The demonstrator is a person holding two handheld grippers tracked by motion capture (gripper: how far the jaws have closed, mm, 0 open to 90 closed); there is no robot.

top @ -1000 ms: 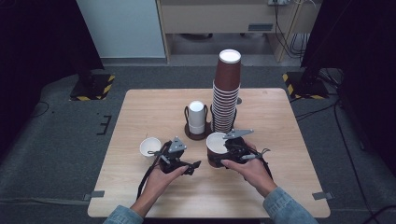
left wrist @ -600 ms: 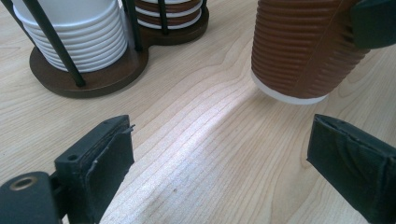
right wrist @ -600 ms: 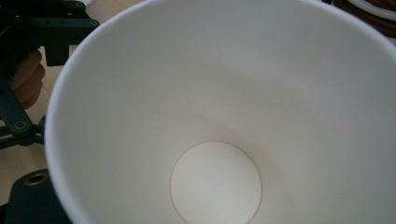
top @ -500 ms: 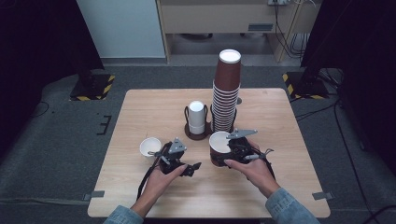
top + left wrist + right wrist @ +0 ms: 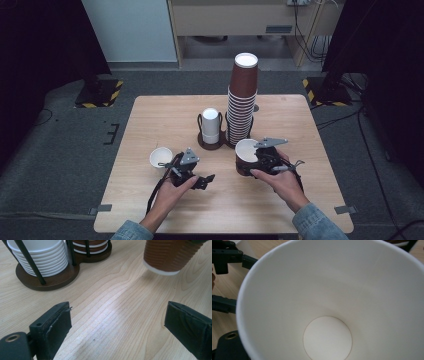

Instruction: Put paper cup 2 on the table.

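Brown ribbed paper cup (image 5: pixel 247 156), empty, held by the right gripper (image 5: pixel 264 156) just off the table (image 5: pixel 150 120), in front of the tall cup stack (image 5: pixel 242 102).

Paper wall: light and grippy on the ribs, but I'd expect it to crush easily, so clamp gently on the upper wall below the rolled rim, where it's stiffest. Right gripper view looks straight into the white interior; jaws appear closed on the cup, contact itself hidden. Left gripper (image 5: pixel 204 181) jaws spread wide, holding nothing, low over bare wood between the small white cup (image 5: pixel 160 157) and the brown one. Cup holder (image 5: pixel 47 277) with white cups sits behind.
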